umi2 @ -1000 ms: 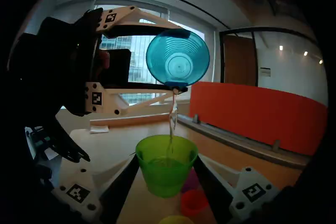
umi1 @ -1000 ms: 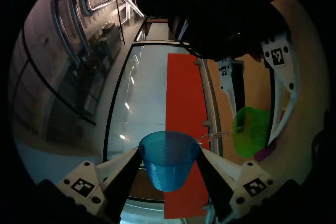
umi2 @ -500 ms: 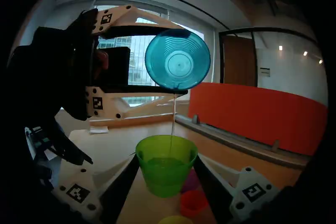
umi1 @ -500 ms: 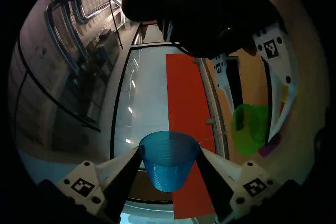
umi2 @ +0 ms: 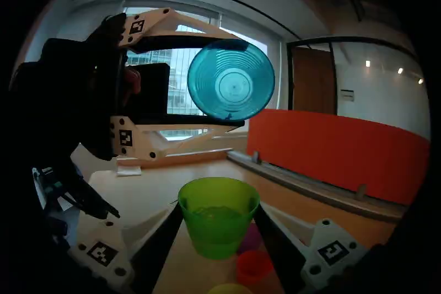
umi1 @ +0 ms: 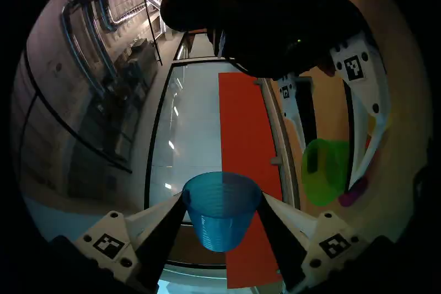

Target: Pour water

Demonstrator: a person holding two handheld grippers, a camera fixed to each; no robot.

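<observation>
Left gripper view: my left gripper [umi1: 221, 201] clamps the blue cup [umi1: 220, 226] by its sides, tipped sideways. Right gripper view: my right gripper [umi2: 219, 209] grasps the green cup [umi2: 218, 230], upright below the blue one, with water inside. Both cups look thin, light and squashable; I'd squeeze gently mid-wall.

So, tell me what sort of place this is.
Probably an office or meeting room: a big window facing high-rise buildings, an orange partition along a wooden table, and recessed ceiling lights.
</observation>
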